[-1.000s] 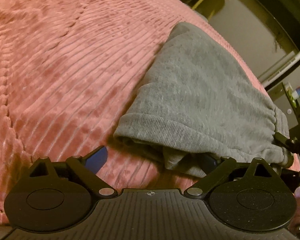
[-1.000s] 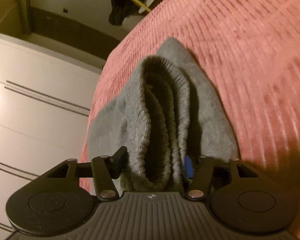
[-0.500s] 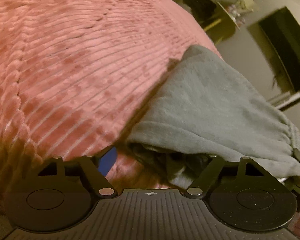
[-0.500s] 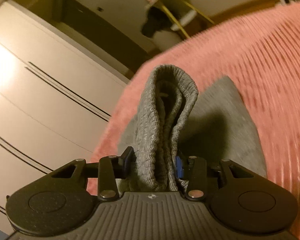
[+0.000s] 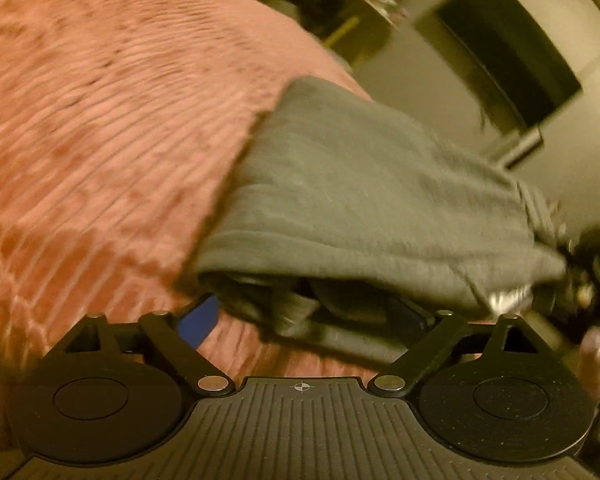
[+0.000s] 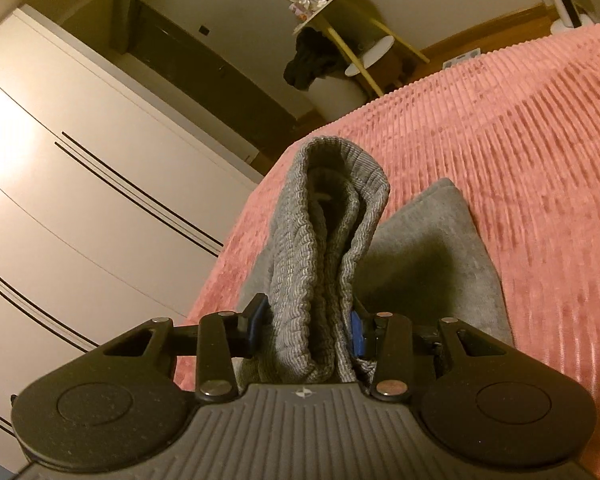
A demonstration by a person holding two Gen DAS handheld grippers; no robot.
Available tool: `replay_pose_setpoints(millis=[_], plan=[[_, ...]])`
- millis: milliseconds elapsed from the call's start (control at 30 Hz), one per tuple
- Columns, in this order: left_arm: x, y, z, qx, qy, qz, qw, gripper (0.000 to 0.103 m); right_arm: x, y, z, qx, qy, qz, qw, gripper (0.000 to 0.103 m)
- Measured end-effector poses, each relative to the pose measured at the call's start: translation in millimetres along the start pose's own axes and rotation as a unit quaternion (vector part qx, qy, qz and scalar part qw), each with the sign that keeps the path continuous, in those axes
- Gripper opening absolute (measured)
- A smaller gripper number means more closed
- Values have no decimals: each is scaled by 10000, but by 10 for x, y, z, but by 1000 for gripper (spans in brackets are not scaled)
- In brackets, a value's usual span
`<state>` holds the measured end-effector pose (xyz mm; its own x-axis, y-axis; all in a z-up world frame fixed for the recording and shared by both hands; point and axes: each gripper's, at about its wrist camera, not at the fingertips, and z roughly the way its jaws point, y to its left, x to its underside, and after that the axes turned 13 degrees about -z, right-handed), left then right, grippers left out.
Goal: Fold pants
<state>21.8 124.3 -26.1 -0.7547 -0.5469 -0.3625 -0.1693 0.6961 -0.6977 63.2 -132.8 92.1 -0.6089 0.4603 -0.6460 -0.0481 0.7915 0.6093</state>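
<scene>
pants (image 5: 364, 200), grey and already partly folded, lie on the pink ribbed bed cover (image 5: 100, 140) near its edge, their long axis running away from both cameras. the right gripper (image 6: 306, 332) has its jaws narrowed on the bunched ribbed waistband (image 6: 324, 248), held up between the blue pads, and is judged the nearer to the part to be carried over. the left gripper (image 5: 312, 316) sits at the near fold, its jaws spread wide with cloth between them; whether they pinch it cannot be told in the blur.
</scene>
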Motion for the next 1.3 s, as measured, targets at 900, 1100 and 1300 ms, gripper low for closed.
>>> replay_pose_setpoints(millis=[900,1100,1300], plan=[[-637,106,-266,-125,-698,-430,9966,98,208,-848,178,288,875,-64,9957,86],[-969,-58,670,-91,840,-31,9964,98,235,-1117,521,-243,1148,425,9922,96],[-1111,-264,1271,-55,1290,549,9901,102,191,-1191,713,-540,1131,515,9908,86]])
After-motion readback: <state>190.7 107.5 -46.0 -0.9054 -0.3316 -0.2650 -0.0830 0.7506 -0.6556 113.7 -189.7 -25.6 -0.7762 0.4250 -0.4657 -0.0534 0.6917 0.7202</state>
